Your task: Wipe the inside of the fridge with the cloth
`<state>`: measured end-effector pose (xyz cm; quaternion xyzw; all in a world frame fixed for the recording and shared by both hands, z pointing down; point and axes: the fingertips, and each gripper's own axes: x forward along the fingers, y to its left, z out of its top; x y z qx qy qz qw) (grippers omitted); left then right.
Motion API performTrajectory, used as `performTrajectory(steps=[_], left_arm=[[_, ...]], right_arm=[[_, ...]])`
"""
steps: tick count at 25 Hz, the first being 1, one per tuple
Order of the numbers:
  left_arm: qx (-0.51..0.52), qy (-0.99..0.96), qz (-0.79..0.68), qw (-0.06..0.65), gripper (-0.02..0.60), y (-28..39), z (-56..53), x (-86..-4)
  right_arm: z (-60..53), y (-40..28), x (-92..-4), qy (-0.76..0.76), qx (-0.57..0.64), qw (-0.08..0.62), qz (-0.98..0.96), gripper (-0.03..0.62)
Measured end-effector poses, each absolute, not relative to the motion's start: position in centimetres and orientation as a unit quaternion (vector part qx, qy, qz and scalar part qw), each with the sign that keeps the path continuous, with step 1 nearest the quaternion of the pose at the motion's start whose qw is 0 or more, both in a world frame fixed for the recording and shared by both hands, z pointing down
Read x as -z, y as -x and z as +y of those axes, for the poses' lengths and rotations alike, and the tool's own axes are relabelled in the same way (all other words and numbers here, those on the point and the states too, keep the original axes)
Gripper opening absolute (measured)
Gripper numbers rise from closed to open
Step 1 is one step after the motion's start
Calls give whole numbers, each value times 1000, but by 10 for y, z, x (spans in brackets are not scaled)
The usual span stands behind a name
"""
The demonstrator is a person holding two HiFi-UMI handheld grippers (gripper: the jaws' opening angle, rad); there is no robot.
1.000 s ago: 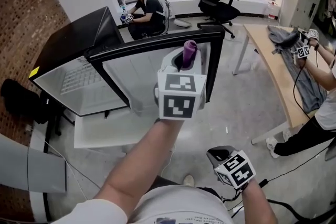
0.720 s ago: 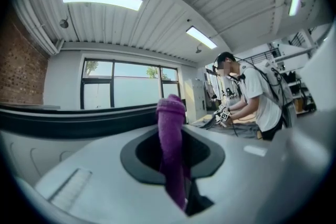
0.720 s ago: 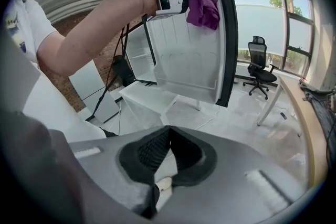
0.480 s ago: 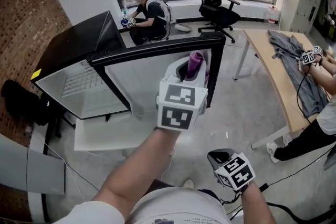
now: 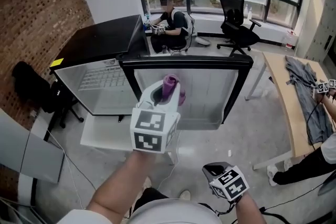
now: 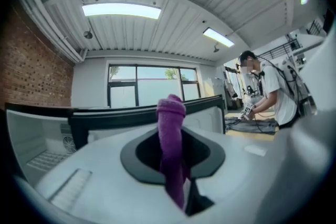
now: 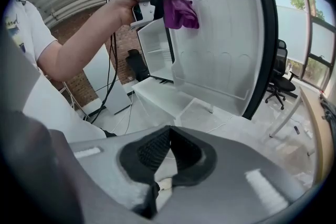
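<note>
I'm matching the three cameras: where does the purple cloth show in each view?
Head view: the purple cloth is at centre, sticking up from the left gripper, in front of the fridge door.
Left gripper view: the cloth is at centre, clamped upright between the jaws.
Right gripper view: the cloth is at top centre, before the door's white inside.
Shared landmark: the black-framed fridge door.
</note>
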<state>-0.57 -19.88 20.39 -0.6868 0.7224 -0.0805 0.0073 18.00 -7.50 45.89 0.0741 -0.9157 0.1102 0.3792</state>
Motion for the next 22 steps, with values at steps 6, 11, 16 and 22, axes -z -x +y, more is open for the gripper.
performTrajectory(steps=[6, 11, 16, 22], left_arm=[[94, 637, 765, 6, 70, 59, -172, -211], [103, 619, 779, -4, 71, 76, -172, -224], [108, 611, 785, -6, 69, 86, -186, -229], [106, 626, 773, -16, 69, 68, -208, -242]], right_arm=[[-66, -157, -458, -40, -98, 382, -918, 3], [-63, -156, -462, -28, -98, 388, -916, 3], [-69, -165, -463, -40, -103, 388, -915, 3], [-82, -186, -465, -66, -115, 387, -913, 3]])
